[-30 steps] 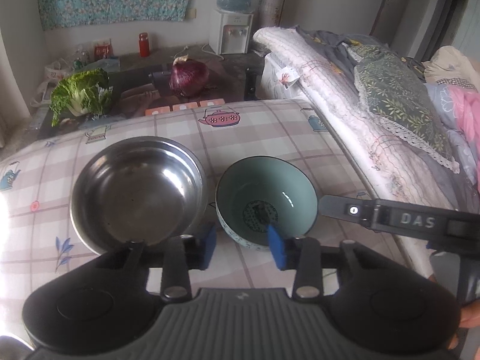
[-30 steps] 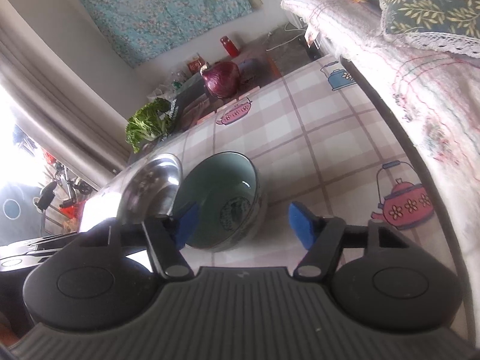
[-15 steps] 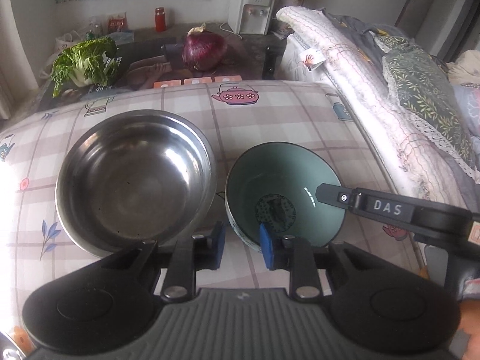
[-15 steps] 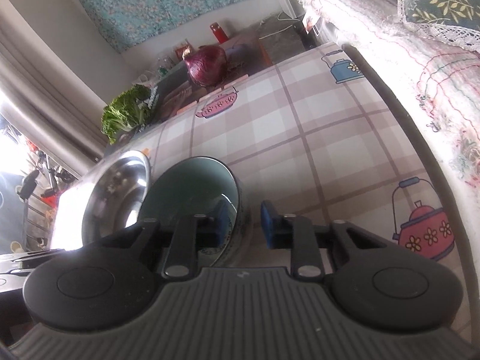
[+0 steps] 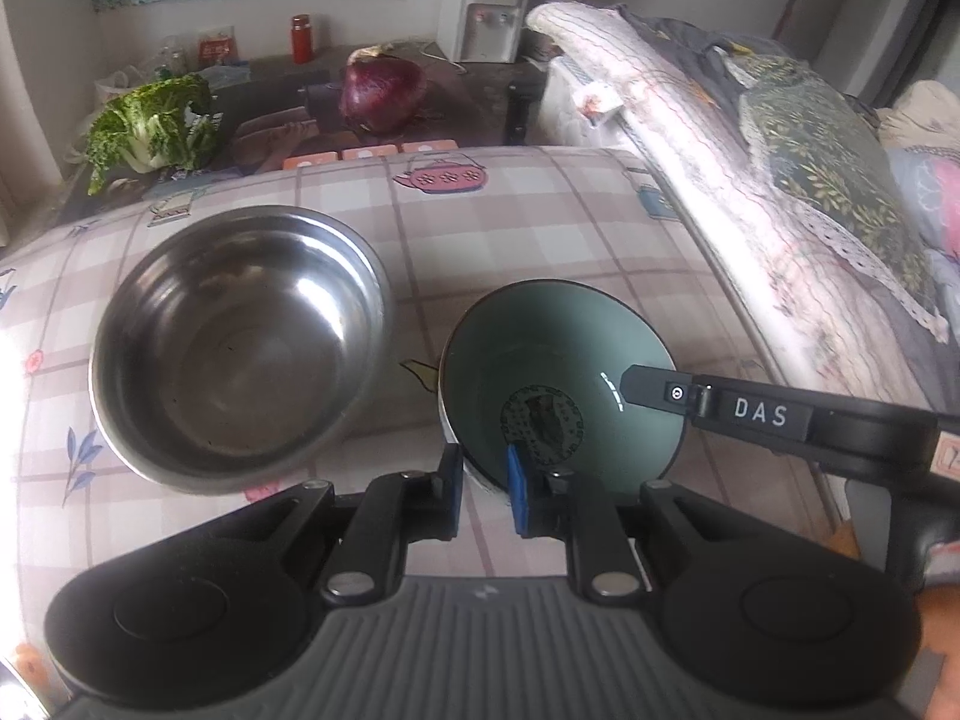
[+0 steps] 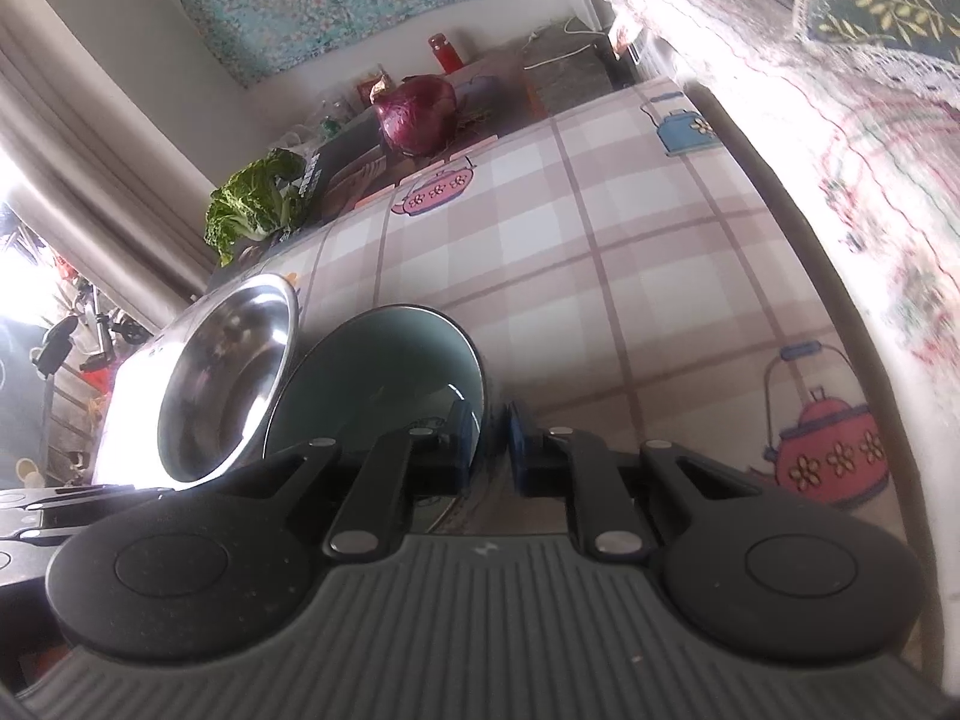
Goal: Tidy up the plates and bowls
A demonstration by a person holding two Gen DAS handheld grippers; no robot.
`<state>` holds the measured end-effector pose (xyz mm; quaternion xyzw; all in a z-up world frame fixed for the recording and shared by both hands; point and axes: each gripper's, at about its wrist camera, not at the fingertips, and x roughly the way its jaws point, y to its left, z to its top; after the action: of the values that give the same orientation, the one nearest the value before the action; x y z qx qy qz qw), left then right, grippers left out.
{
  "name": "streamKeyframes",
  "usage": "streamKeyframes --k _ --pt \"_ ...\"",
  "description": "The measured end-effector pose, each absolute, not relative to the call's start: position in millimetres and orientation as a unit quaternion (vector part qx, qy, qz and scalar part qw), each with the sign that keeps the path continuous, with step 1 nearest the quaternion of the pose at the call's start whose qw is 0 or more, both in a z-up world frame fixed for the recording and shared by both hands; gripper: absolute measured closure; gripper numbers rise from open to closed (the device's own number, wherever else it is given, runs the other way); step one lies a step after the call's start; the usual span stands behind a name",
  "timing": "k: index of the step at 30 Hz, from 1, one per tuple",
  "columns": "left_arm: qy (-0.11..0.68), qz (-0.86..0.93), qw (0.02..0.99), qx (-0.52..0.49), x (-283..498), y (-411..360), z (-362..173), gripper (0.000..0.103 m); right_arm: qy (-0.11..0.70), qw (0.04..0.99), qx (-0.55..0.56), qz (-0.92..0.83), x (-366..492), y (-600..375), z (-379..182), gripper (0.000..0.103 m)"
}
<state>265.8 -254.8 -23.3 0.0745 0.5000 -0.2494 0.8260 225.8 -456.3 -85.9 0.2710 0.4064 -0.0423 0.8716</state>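
Both grippers are pinched onto the teal bowl [image 5: 561, 372] — the left gripper [image 5: 485, 489] has its blue pads on either side of the near rim, and the right gripper [image 6: 487, 441] clamps the right-hand rim. The bowl sits on the checked desk [image 5: 540, 228], just right of the steel bowl [image 5: 240, 342]. Further back there's a red cabbage [image 5: 383, 90] and some leafy greens [image 5: 153, 126].

"DAS" on the right gripper [image 5: 636, 387] arm
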Motion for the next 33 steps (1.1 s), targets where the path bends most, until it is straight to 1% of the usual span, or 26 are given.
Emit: streamKeyframes --k 9,16,24,27,33 --pt "0.508 -0.248 0.821 0.082 267.2 -262.0 -28.9 0.081 0.408 0.866 0.287 -0.037 212.9 -464.5 -88.1 0.092" --pt "0.514 -0.235 0.82 0.094 277.0 -271.7 -38.2 0.082 0.406 0.864 0.294 -0.034 214.6 -467.3 -88.9 0.092" --pt "0.516 -0.252 0.811 0.112 265.5 -274.0 -36.1 0.082 0.401 0.865 0.298 -0.042 215.4 -474.5 -88.6 0.093" --pt "0.514 -0.248 0.814 0.107 267.9 -274.6 -36.8 0.082 0.402 0.862 0.306 -0.041 214.4 -475.4 -88.9 0.09" --pt "0.513 -0.24 0.816 0.111 273.9 -281.0 -38.7 0.082 0.41 0.859 0.304 -0.043 213.5 -473.1 -90.8 0.089"
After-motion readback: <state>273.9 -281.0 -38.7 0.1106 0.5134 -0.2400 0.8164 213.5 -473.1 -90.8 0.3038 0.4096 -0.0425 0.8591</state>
